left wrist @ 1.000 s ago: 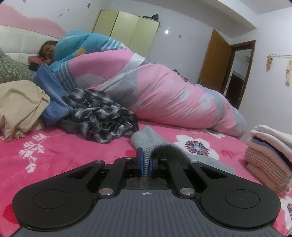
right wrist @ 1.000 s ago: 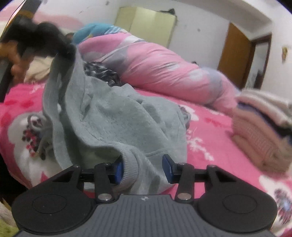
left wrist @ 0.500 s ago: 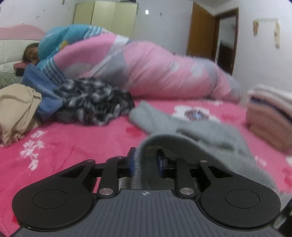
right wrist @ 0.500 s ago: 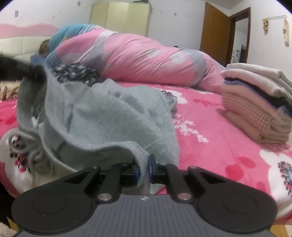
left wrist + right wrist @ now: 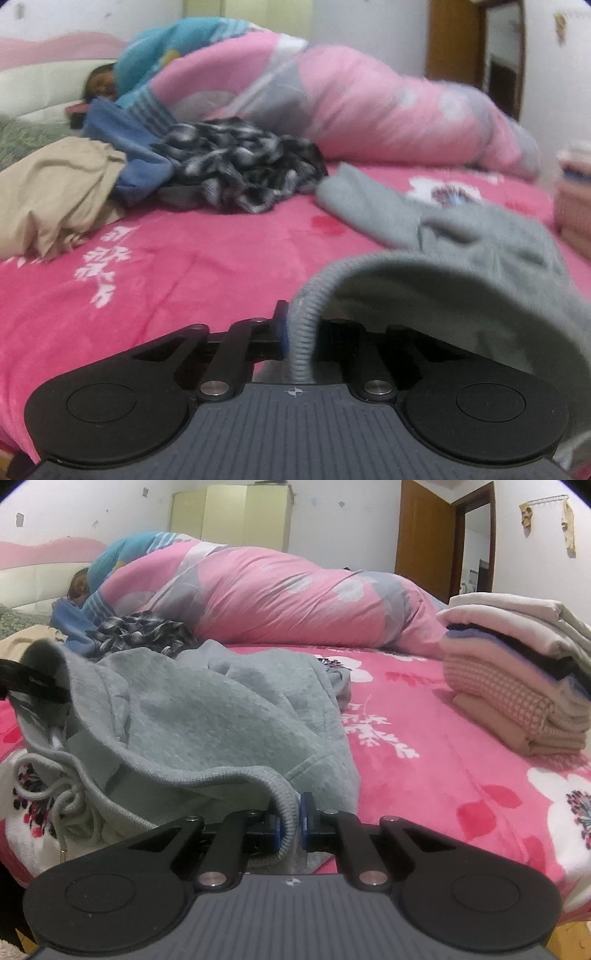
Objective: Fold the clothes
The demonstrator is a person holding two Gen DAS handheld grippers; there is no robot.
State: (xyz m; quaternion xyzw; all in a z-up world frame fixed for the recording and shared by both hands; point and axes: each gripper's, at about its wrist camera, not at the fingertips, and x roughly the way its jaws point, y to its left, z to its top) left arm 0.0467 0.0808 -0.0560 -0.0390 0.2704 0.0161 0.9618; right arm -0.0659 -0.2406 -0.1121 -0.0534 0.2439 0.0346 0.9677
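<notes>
Both grippers, left gripper [image 5: 301,334] closing, right gripper [image 5: 290,821] now clamped, pinch the soft, floppy grey sweatshirt's [image 5: 207,716] ribbed hem, bottom centre.

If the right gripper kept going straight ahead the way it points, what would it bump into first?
Probably the grey sweatshirt heaped just ahead: the right gripper is already clamped on its ribbed hem.

Two low wrist views across the bed [image 5: 184,258]

Each looks along its fingers, close over the gray hoodie [image 5: 221,709]; both share the quilt [image 5: 351,103] mid-frame, the door [image 5: 424,535] upper right.
</notes>
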